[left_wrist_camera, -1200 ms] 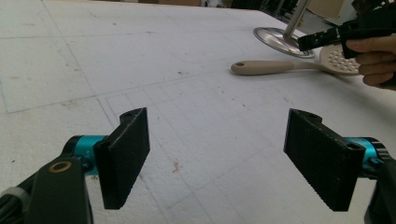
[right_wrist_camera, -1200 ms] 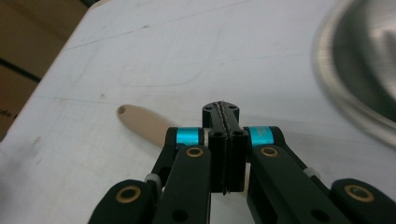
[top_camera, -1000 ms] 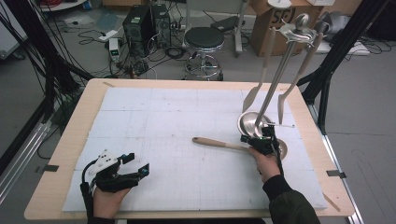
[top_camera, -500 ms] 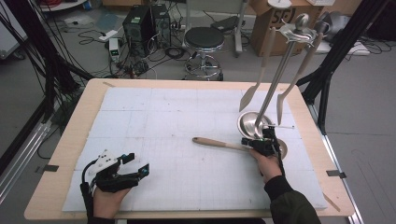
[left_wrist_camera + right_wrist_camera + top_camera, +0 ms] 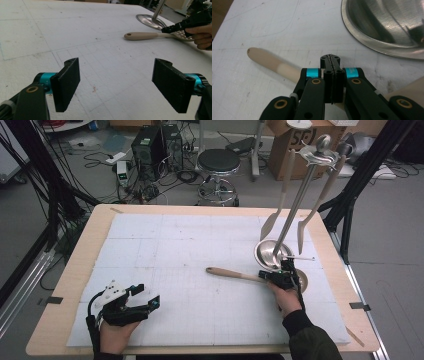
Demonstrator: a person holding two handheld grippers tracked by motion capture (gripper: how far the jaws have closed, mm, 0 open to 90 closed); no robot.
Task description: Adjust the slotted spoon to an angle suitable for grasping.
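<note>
The left gripper (image 5: 142, 300) rested near the person's edge of the white foam mat (image 5: 165, 250), its jaws spread wide with nothing between them. In the left gripper view, bare mat lay between its two black pads (image 5: 67, 82). Well ahead of it and to its right lay a beige-handled slotted spoon (image 5: 147, 35), whose perforated head was partly hidden behind the right gripper (image 5: 186, 22).

The right gripper (image 5: 274, 276) was positioned directly above the slotted spoon's handle (image 5: 274, 66), with its jaws pressed fully together. The handle passed underneath the jaws; whether the jaws touched the handle could not be determined. Just ahead of this gripper and to its right stood the round steel base (image 5: 387, 27) of a utensil stand (image 5: 300, 195), from which two beige utensils hung.
</note>
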